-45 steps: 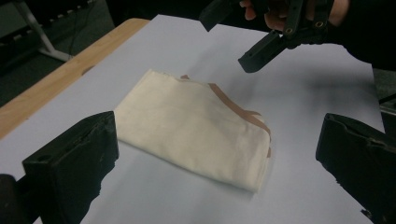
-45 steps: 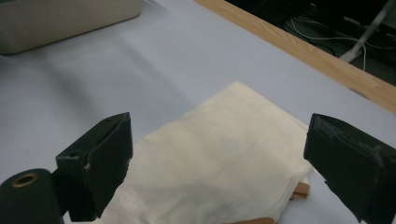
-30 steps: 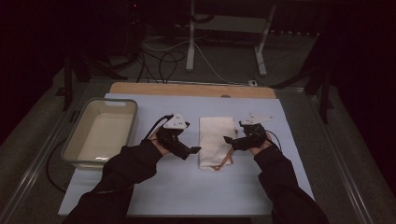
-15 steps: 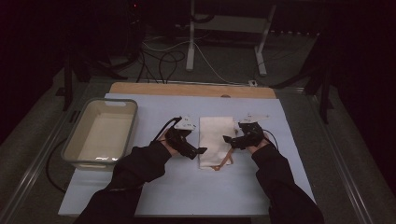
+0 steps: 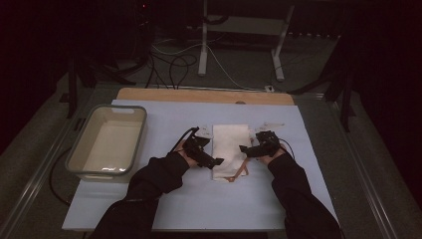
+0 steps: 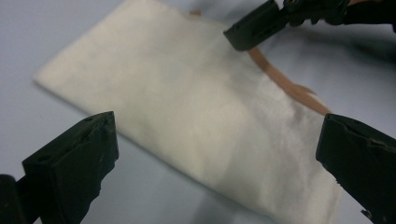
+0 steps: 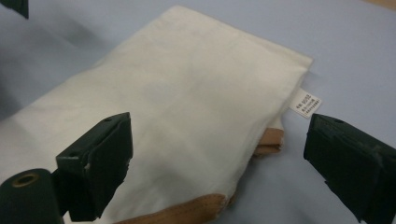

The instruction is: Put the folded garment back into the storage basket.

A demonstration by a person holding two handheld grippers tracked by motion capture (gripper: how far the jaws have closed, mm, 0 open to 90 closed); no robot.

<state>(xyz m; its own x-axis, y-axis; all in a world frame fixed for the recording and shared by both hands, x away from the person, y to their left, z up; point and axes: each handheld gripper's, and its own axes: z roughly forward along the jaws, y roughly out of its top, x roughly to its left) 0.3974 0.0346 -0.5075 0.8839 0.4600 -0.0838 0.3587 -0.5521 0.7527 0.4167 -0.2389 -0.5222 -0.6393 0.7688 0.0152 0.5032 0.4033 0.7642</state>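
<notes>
A folded cream cloth bag [image 5: 230, 149] with tan straps [image 5: 240, 173] lies flat in the middle of the pale blue table cover. My left gripper [image 5: 215, 162] sits at the bag's left edge near its front, jaws wide open. My right gripper [image 5: 245, 149] sits at the bag's right edge, open too. In the left gripper view the bag [image 6: 187, 112] lies between and beyond the two jaws, with a tan strap [image 6: 285, 86] past it and the other gripper's tip [image 6: 254, 25] at the top. The right gripper view shows the bag [image 7: 187, 102], a white label [image 7: 306, 102] and a tan strap [image 7: 187, 210].
A beige plastic tub [image 5: 107, 142] stands on the left of the table. A wooden board edge [image 5: 204, 95] runs along the back. Cables and metal stand legs [image 5: 204, 50] lie on the floor behind. The blue cover [image 5: 209, 204] stretches bare in front of the bag.
My left gripper has moved right, up to the bag's left edge. The right gripper has stayed almost still at the right edge.
</notes>
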